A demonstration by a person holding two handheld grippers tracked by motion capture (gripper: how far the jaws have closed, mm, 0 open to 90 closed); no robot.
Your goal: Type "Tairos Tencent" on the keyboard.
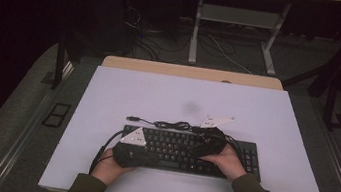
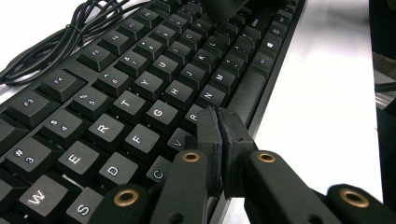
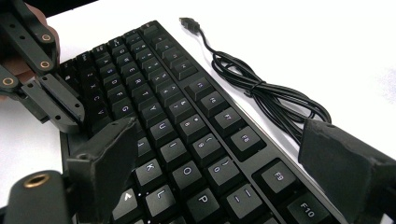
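I have the left tongs (image 1: 142, 156) at the near left part of the keyboard (image 1: 176, 147), gripped by the left hand (image 1: 109, 166). In the left gripper view the left tongs (image 2: 223, 122) are fully closed, pad against pad, with nothing between them. Their tips sit just above the near edge of the keyboard (image 2: 140, 93), beside the V and B keys and the space bar; I cannot tell whether they touch the keys.

The keyboard is black and lies flat on the white surface (image 1: 168, 96), lengthwise from left to right, in the near half and roughly centred. Its black cable (image 1: 164, 124) lies in a loose bundle on the surface just beyond the far edge, with the USB plug (image 1: 132, 119) at the left end, unconnected.

I have the right tongs (image 1: 208, 141) over the right-of-centre part of the keyboard, held by the right hand (image 1: 226, 162). In the right gripper view the right tongs (image 3: 219, 154) stand wide apart, holding nothing. One jaw is above the near key rows, the other above the far edge beside the cable (image 3: 266, 93). The keyboard (image 3: 187, 121) runs between them, with keys K, L, O and P in the gap.
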